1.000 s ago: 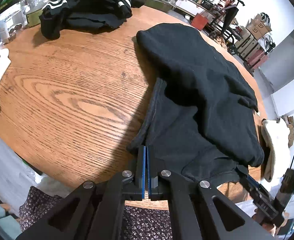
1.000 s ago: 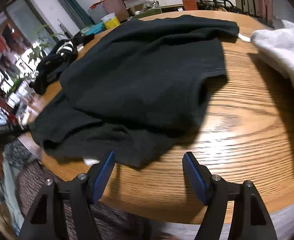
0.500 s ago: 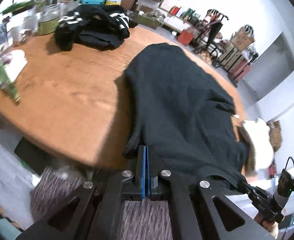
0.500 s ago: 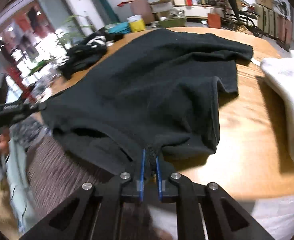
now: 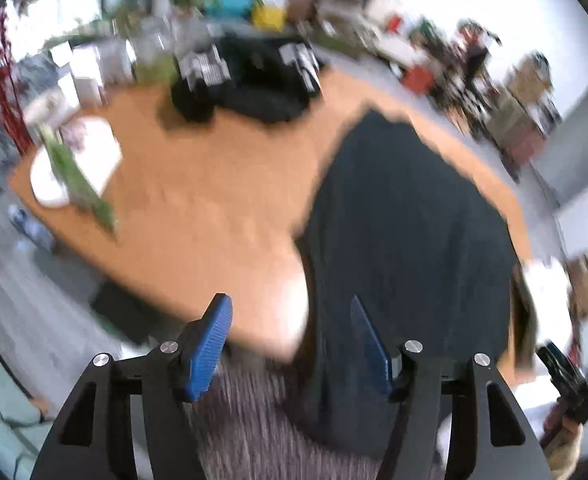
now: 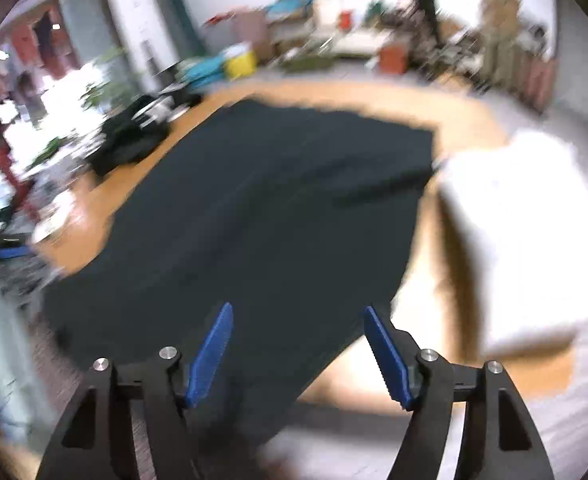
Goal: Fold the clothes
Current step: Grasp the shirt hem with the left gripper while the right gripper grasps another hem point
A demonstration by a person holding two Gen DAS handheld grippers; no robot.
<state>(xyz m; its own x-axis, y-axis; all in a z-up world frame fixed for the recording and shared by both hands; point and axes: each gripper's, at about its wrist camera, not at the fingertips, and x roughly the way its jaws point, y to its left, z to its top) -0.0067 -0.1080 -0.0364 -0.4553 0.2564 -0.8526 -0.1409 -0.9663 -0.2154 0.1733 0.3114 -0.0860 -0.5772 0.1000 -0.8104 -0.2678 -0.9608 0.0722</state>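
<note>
the table (image 5: 198, 216) is looking like wood, orange-brown, smooth and a bit shiny where the light is hitting its near edge. the black garment (image 6: 262, 208) is looking like soft cloth, dull and not shiny at all. the white cloth (image 6: 521, 224) beside it is looking soft and thick, though blur is hiding its weave. the striped black clothes (image 5: 250, 76) at the far side are looking like dull cloth too. the left gripper (image 5: 290, 340) and the right gripper (image 6: 297, 352) are showing black plastic-looking arms, dull and smooth, with small shiny metal screws. their blue pads (image 6: 385, 356) are looking rough, with little ridges like teeth.
</note>
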